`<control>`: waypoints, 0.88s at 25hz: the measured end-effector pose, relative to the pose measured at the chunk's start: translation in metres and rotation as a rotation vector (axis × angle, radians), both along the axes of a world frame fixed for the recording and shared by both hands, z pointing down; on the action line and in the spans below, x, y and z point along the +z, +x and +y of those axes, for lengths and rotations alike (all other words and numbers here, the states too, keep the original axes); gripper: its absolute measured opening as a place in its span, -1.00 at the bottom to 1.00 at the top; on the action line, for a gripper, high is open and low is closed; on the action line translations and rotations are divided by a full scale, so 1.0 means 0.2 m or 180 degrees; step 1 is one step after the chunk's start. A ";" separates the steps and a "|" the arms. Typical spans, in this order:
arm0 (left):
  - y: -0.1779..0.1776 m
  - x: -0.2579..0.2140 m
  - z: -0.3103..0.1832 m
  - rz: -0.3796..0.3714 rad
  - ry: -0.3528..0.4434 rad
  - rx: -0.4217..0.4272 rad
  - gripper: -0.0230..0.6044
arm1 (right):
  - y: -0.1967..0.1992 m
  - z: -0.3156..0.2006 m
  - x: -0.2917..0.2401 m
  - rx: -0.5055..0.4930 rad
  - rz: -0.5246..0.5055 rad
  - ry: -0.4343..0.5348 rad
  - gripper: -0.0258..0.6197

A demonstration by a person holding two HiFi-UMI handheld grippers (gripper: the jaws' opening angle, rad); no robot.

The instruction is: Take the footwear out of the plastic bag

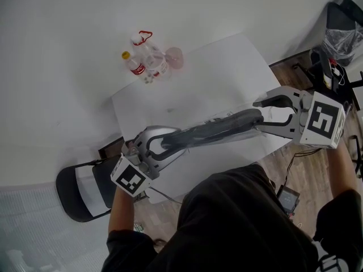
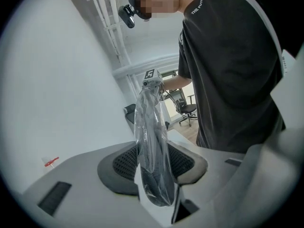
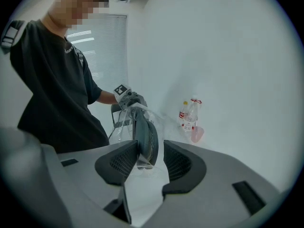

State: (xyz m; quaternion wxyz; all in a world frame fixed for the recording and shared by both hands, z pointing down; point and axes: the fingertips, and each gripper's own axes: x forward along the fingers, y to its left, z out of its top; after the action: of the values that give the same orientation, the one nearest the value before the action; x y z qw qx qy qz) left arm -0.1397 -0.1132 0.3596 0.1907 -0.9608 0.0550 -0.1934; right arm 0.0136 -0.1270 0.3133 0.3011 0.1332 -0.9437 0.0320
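Note:
A dark, flat shoe in a clear plastic bag (image 1: 210, 132) hangs stretched between my two grippers above the white table (image 1: 227, 67). My left gripper (image 1: 167, 143) is shut on one end of it; in the left gripper view both pads press the bagged shoe (image 2: 152, 127) at the left gripper (image 2: 154, 163). My right gripper (image 1: 262, 115) stands open around the other end. In the right gripper view the bagged shoe (image 3: 148, 139) sits inside the right gripper (image 3: 151, 161), close to the left-hand pad, with a clear gap to the other pad.
Two plastic bottles (image 1: 144, 61) and a pink cup (image 1: 174, 57) stand at the table's far corner by the wall. A black chair (image 1: 82, 188) stands at the table's left. Office chairs and a bin (image 1: 340, 38) crowd the wooden floor at the right.

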 end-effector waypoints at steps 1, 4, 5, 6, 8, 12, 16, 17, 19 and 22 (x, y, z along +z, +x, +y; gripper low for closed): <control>0.01 0.00 0.00 -0.0003 0.0010 0.0020 -0.34 | 0.00 0.00 0.02 -0.0018 0.0054 -0.0021 -0.37; 0.04 0.00 0.00 -0.0007 0.0018 0.0083 -0.35 | -0.01 0.02 0.07 -0.0136 0.0223 -0.0073 -0.37; 0.05 0.00 0.00 -0.0004 0.0023 0.0114 -0.35 | -0.02 0.03 0.09 -0.0173 0.0258 -0.0088 -0.37; 0.06 -0.01 0.00 0.0002 0.0033 0.0147 -0.35 | -0.03 0.04 0.10 -0.0209 0.0288 -0.0088 -0.37; 0.07 -0.02 0.00 0.0006 0.0053 0.0188 -0.34 | -0.05 0.03 0.12 -0.0290 0.0382 -0.0030 -0.37; 0.06 0.00 -0.02 -0.0061 0.0020 0.0136 -0.35 | -0.08 0.02 0.19 -0.0403 0.0544 0.0111 -0.41; 0.05 0.03 -0.02 -0.0099 -0.0064 0.0046 -0.34 | -0.10 0.02 0.20 -0.0426 0.0578 0.0252 -0.54; 0.05 0.03 -0.03 -0.0102 -0.0097 -0.0016 -0.34 | -0.10 0.02 0.19 -0.0429 0.0575 0.0308 -0.58; 0.06 0.06 -0.05 -0.0119 -0.0183 -0.0169 -0.34 | -0.10 0.03 0.17 -0.0422 0.0610 0.0464 -0.63; 0.08 0.09 -0.10 -0.0244 -0.0240 -0.0420 -0.33 | -0.08 0.03 0.13 -0.0427 0.0769 0.0854 -0.65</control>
State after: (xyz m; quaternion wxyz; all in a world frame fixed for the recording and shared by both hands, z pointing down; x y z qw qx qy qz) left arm -0.1234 -0.1332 0.3785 0.1432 -0.9535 0.1036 -0.2441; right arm -0.0014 -0.1205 0.3398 0.3932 0.1117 -0.9032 -0.1306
